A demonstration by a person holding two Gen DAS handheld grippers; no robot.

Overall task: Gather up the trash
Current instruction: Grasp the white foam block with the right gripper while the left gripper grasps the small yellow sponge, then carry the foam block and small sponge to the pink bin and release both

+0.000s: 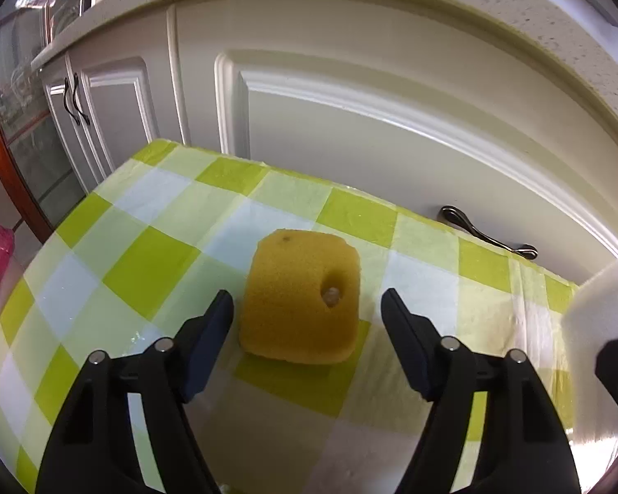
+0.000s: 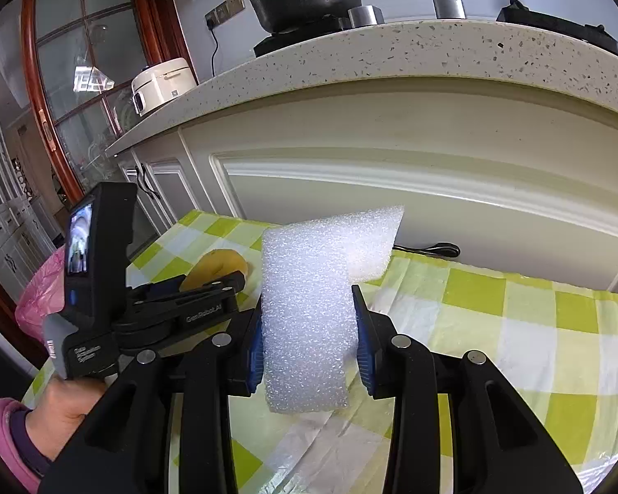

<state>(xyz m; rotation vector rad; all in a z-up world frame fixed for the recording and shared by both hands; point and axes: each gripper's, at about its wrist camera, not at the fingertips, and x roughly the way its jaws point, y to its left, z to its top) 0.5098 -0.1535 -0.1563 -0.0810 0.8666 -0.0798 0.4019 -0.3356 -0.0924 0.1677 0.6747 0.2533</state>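
The left hand-held gripper straddles a yellow sponge near the checked counter's far edge, jaws spread; the right hand-held gripper pinches white foam.

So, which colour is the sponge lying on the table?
The sponge is yellow-orange, seen best in the left wrist view.

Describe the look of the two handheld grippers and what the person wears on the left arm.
Both grippers are black plastic with silver pivot pins. The right gripper has blue ribbed pads. The left gripper carries a small screen, a blue button, a grey trigger and white lettering. The left hand emerges from a pink sleeve with a dark inner cuff.
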